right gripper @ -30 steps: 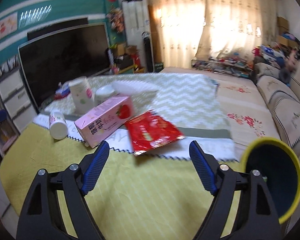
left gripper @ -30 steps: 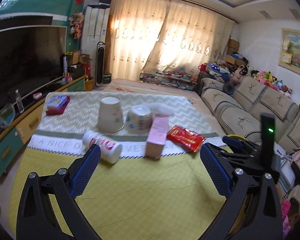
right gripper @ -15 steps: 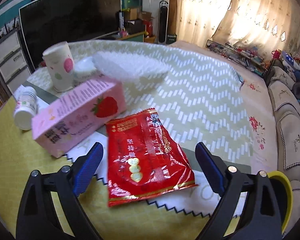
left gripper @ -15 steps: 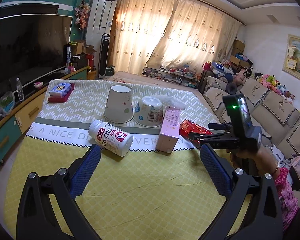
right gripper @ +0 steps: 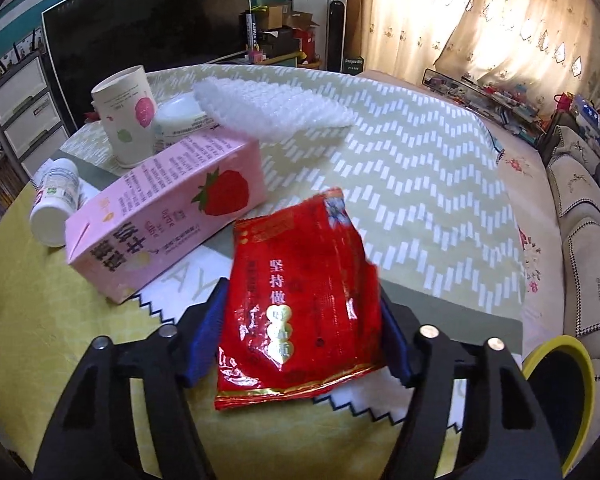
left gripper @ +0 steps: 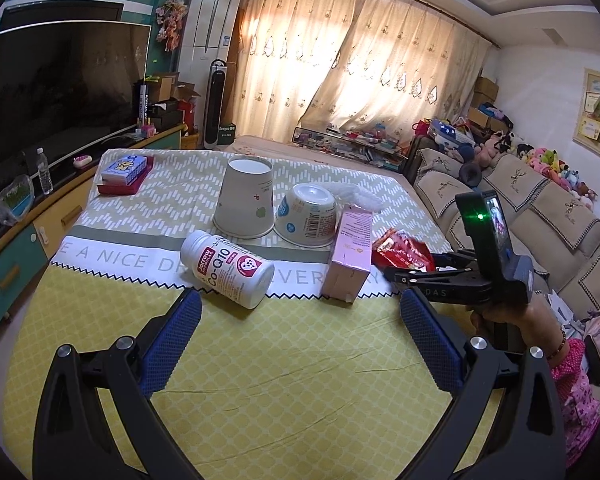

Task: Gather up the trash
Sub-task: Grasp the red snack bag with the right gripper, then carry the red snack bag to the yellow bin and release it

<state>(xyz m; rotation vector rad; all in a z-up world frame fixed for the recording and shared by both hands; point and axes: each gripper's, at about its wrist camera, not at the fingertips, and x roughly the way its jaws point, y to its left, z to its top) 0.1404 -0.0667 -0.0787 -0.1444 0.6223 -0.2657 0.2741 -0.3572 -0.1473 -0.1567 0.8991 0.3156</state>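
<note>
Right gripper (right gripper: 300, 344) is closing on the crinkly red foil snack packet (right gripper: 300, 292) near the table's (right gripper: 60, 360) front edge — blue pads (right gripper: 208, 332) hug both long sides, looks like contact. So it's the grab step; next it needs a firm pinch, then a lift toward the yellow-rimmed bin (right gripper: 556, 400) at the right edge. The packet's long axis runs away from the gripper, far end tipped up. Left gripper (left gripper: 300, 344) — wide open, empty — faces the white pill bottle (left gripper: 226, 268) lying beside the pink strawberry carton (right gripper: 164, 216).
</note>
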